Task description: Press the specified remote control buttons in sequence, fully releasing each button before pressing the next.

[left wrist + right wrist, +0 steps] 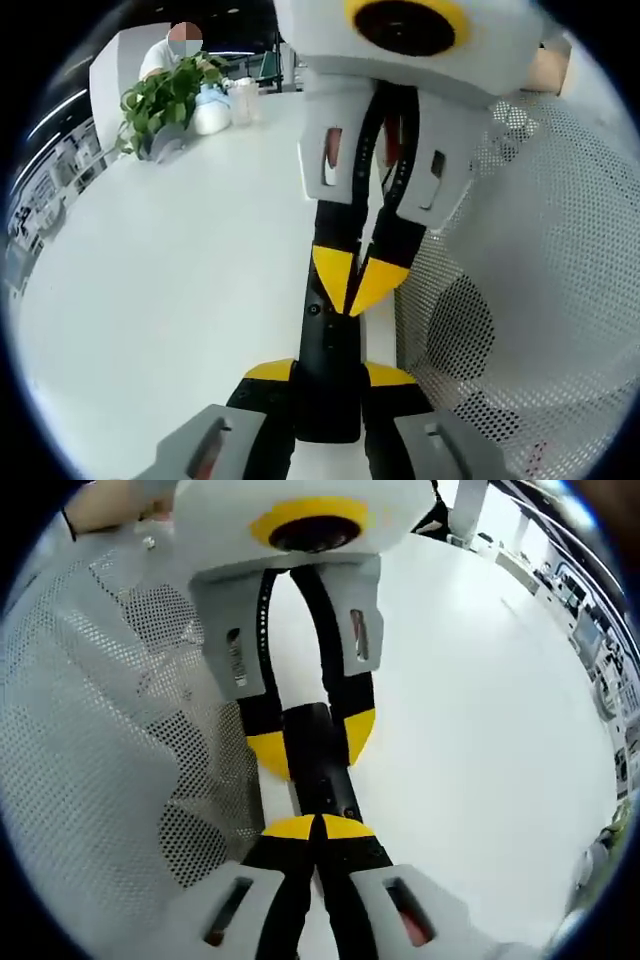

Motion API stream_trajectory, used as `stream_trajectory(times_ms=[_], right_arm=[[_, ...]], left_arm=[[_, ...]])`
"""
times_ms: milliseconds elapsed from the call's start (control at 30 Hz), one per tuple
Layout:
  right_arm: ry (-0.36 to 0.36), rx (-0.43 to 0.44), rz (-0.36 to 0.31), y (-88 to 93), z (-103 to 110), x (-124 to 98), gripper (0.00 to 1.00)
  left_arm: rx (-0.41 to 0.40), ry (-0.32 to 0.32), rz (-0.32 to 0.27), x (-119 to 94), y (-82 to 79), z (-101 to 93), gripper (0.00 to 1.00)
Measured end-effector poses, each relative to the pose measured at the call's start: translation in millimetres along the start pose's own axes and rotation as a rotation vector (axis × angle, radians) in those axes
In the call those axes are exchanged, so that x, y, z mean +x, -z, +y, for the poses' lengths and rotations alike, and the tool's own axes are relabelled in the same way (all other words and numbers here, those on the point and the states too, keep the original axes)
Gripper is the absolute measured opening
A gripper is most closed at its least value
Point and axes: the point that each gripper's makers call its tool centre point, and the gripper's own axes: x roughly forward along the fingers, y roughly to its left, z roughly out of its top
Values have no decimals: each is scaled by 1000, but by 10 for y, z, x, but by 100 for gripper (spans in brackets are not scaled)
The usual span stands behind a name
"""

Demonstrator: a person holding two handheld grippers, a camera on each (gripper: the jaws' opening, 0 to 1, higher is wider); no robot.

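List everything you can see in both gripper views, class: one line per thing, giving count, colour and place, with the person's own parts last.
remote control: one, black, lying on the table, held at one end between the left tool's jaws.
table: one, white, under the remote.
perforated mesh panel: one, white, beside the remote.
potted plant: one, green, at the table's far end.
cup: one, pale, by the plant.
seated person: one, white top, behind the plant.
left tool: one, grey and black with yellow tips, shut on the remote.
right tool: one, same colours, tips closed together and pointing down onto the remote's upper face.
hand: one, at the upper edge of the right gripper view.
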Motion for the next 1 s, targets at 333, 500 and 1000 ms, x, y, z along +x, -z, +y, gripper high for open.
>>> stream_trajectory(times_ms=[333, 500, 1000], right_arm=[[29, 12, -6, -35, -38, 14, 0], [26, 9, -20, -86, -21, -2, 0], [16, -10, -20, -90, -18, 35, 0]], left_arm=[[10, 0, 5, 5, 0, -2, 24], [11, 1, 5, 4, -1, -3, 24], [10, 2, 4, 4, -1, -5, 24]])
